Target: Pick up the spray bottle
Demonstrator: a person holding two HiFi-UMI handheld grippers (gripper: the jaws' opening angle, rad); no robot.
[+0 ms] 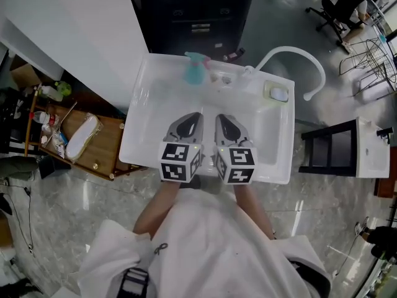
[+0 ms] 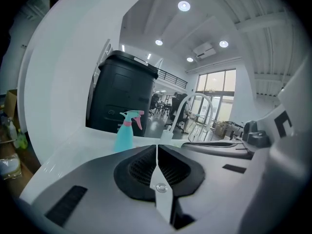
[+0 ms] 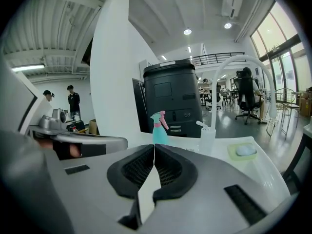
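Standing well beyond empty, pressed-together left tongs (image 2: 157,147) and right tongs (image 3: 154,146): spray bottle (image 1: 195,69).

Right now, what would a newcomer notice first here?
The left gripper and right gripper, both shut and empty, hover side by side over the white sink. Beyond them a teal spray bottle with a pink trigger stands at the sink's far edge, left of the arched white faucet.

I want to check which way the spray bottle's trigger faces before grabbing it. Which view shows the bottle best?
The left gripper view: the spray bottle looks largest there, upright and side-on, with its pink trigger clear against the teal body. The right gripper view shows it side-on too, but smaller. The head view shows it only from above, small.
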